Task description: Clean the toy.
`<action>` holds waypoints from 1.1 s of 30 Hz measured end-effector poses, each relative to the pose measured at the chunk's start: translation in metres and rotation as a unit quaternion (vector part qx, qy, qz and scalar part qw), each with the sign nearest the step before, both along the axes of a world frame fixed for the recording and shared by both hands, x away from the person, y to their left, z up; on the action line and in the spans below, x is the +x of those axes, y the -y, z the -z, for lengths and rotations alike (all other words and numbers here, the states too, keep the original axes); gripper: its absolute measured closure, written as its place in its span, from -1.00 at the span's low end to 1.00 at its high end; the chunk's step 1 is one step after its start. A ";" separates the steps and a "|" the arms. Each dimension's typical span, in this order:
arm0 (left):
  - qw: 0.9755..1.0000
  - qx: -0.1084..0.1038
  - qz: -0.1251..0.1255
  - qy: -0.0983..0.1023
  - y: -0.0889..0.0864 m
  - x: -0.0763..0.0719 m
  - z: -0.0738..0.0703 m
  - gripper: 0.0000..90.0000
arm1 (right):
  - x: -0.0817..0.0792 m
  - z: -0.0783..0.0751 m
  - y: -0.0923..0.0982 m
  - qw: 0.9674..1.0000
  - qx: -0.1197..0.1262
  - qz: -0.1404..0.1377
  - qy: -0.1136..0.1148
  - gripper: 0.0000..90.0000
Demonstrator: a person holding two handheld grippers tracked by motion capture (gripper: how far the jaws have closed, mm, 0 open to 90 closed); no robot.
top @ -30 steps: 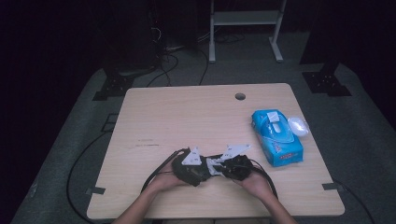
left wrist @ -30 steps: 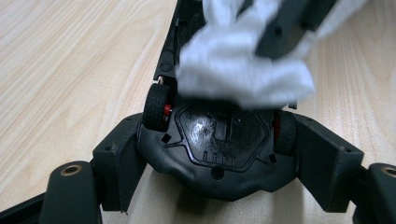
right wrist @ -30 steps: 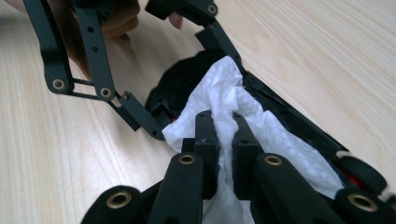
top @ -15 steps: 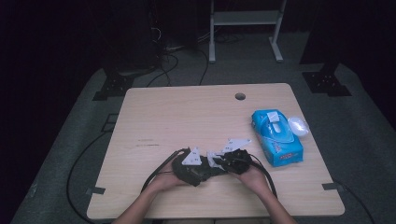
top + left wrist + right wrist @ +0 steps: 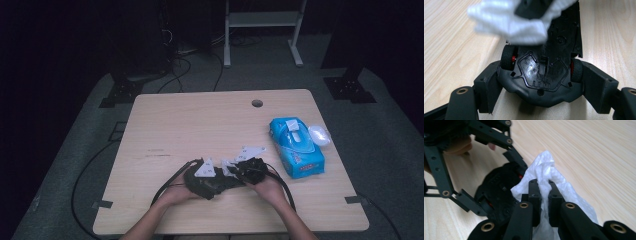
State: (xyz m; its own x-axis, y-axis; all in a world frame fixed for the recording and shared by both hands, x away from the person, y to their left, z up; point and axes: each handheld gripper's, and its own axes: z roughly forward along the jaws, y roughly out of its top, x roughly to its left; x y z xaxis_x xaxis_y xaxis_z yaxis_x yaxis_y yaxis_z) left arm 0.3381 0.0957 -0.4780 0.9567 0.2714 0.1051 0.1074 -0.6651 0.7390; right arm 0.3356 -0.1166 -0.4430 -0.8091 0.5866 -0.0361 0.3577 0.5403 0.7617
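Two hand-held grippers met near the front edge of the bench (image 5: pixel 175 125), one in each of the person's hands. The left hand-held gripper (image 5: pixel 541 82) had its jaws clamped on a black toy car (image 5: pixel 541 72), pads pressing on both sides at the wheels; the car was turned underside up toward that gripper's camera, showing red hubs and a scuffed chassis. In the high view the left hand-held gripper (image 5: pixel 202 177) sat just beside the right hand-held gripper (image 5: pixel 245 167), the two almost touching. The right hand-held gripper (image 5: pixel 543 192) had its jaws together, pinching a crumpled white wipe (image 5: pixel 544 172) between the pads. The wipe lay against the car; in the left gripper view the wipe (image 5: pixel 509 22) showed blurred over the car's far end. The car (image 5: pixel 499 185) sat low over the bench between the left jaws. A blue wipes pack (image 5: pixel 296 146) lay well apart at the bench's right side, flap open, with a small white lid-like thing (image 5: pixel 319 134) just beside it. Cables trailed off the front edge.
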 end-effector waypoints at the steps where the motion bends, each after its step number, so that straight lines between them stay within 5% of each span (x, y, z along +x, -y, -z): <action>1: 1.000 0.003 0.003 0.002 0.000 0.000 0.000 -0.46 | 0.000 0.000 0.002 1.000 0.003 0.003 -0.005 0.87; 13: 1.000 0.015 0.012 0.004 0.002 0.000 -0.001 -0.46 | -0.006 0.005 -0.045 0.998 0.004 -0.062 -0.022 0.87; 15: 1.000 0.003 0.004 -0.001 0.002 0.000 0.000 -0.46 | -0.007 0.006 -0.052 0.997 0.003 -0.071 -0.028 0.87; 19: 1.000 0.003 0.004 0.001 0.001 0.000 -0.001 -0.46 | -0.011 0.006 -0.051 0.994 -0.006 -0.102 -0.043 0.87; 27: 1.000 0.007 0.006 0.003 0.000 0.000 -0.001 -0.46 | -0.004 0.001 -0.018 0.999 -0.007 -0.031 -0.003 0.87; 33: 1.000 0.007 0.004 0.003 0.002 0.000 -0.001 -0.46 | 0.001 0.000 0.004 1.000 0.007 0.003 -0.005 0.87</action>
State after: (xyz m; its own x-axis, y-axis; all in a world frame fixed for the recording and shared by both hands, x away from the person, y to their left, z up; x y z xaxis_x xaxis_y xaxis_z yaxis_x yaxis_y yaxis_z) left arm 0.3385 0.0941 -0.4774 0.9583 0.2619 0.1142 0.0976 -0.6758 0.7306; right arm 0.3371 -0.1206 -0.4427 -0.8060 0.5916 -0.0196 0.3689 0.5280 0.7650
